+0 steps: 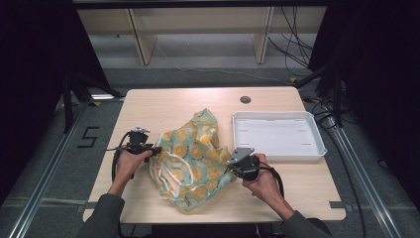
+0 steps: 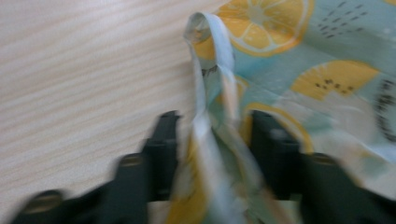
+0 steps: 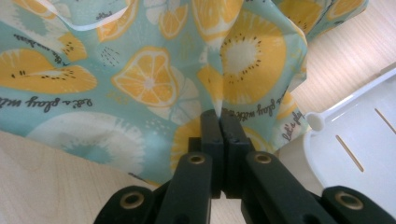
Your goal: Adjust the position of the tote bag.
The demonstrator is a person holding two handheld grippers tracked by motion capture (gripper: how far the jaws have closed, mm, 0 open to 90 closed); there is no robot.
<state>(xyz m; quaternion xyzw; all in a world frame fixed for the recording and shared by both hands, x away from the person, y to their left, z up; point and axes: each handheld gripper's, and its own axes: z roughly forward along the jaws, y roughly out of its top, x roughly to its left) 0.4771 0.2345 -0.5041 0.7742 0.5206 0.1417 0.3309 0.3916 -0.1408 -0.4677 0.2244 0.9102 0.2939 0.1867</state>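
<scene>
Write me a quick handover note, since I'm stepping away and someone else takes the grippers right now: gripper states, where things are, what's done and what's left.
Right gripper: jaws pinched shut on the fruit-print cloth at its right edge.
Left gripper: jaws part open around a fold and white strap at the cloth's left edge; the pads do not look pressed on it.
Cloth: crumpled in a heap mid-table, beside the empty white tray.
Done: right side gripped.
Left: probably secure the left grip, then spread or fold the cloth.

Even overhead light falls on the pale wooden desk, while the room around it sinks into darkness. The left gripper view is smeared with motion blur; the right gripper view stays sharp.
</scene>
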